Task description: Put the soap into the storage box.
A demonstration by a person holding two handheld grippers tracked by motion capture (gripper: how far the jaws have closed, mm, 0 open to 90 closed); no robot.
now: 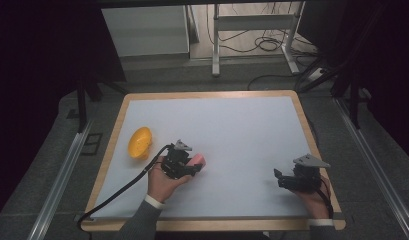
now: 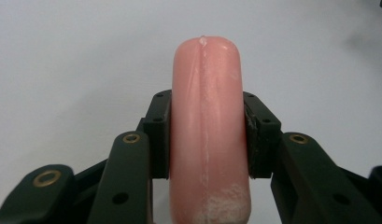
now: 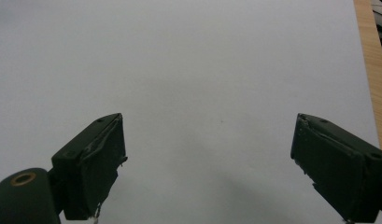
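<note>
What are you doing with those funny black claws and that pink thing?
A person sits at a table with a gripper in each hand. The left gripper is shut on a pink sausage, holding it by its sides near the middle of the white mat. The right gripper is open and holds nothing. A yellow bowl sits at the mat's left side, apart from both.
</note>
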